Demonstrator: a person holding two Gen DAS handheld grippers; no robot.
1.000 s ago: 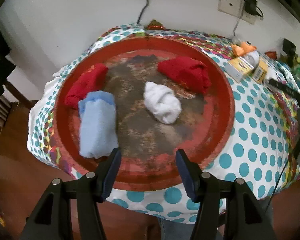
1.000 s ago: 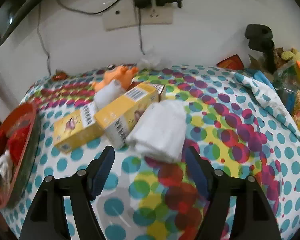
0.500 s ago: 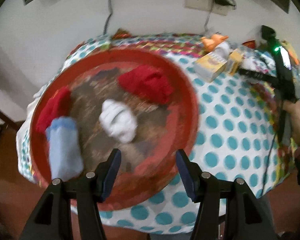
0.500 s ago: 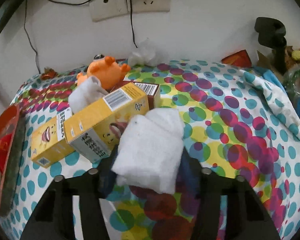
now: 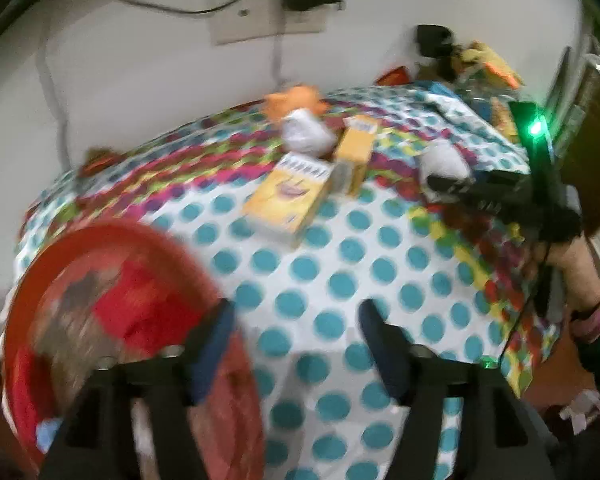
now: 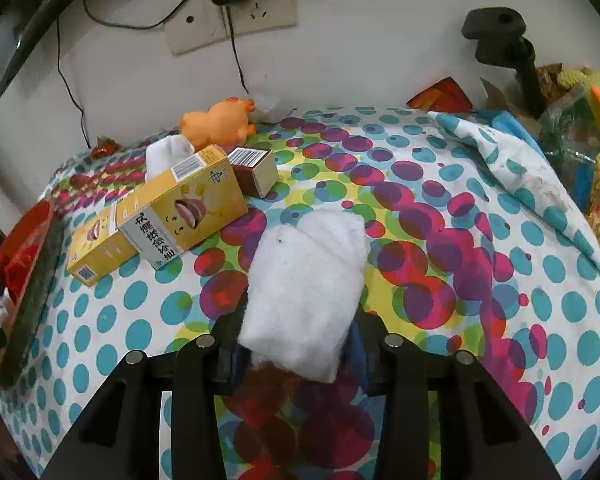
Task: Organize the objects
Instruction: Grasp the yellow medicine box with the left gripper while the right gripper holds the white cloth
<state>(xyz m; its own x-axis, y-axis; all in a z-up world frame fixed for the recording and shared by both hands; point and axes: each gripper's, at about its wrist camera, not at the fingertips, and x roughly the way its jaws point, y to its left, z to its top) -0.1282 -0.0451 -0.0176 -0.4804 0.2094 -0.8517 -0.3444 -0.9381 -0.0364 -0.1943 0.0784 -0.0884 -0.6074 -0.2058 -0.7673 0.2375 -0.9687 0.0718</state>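
Note:
A folded white cloth point(image 6: 306, 280) lies on the dotted tablecloth point(image 6: 480, 240). My right gripper point(image 6: 298, 320) has it between its jaws, which are closing, pads against both sides. In the blurred left wrist view, my left gripper point(image 5: 294, 312) hangs over the tablecloth just right of the red round tray point(image 5: 168, 240). Its jaws are opening with nothing between them. The tray holds a red cloth point(image 5: 140, 308) and a bit of blue cloth point(image 5: 46, 434). Far right, a hand point(image 5: 572, 264) holds the right gripper point(image 5: 448, 184) at the white cloth point(image 5: 444, 160).
Two yellow boxes point(image 6: 180, 216) lie left of the white cloth, with a small brown box point(image 6: 256, 168), a white sock point(image 6: 166, 152) and an orange toy point(image 6: 216, 120) behind them. Bags and clutter point(image 6: 580, 140) fill the right back corner. A wall with a socket point(image 6: 236, 20) stands behind.
The left gripper swung right, away from over the tray toward the boxes, and its jaws spread wider. The right gripper came forward around the white cloth and its jaws narrowed onto it.

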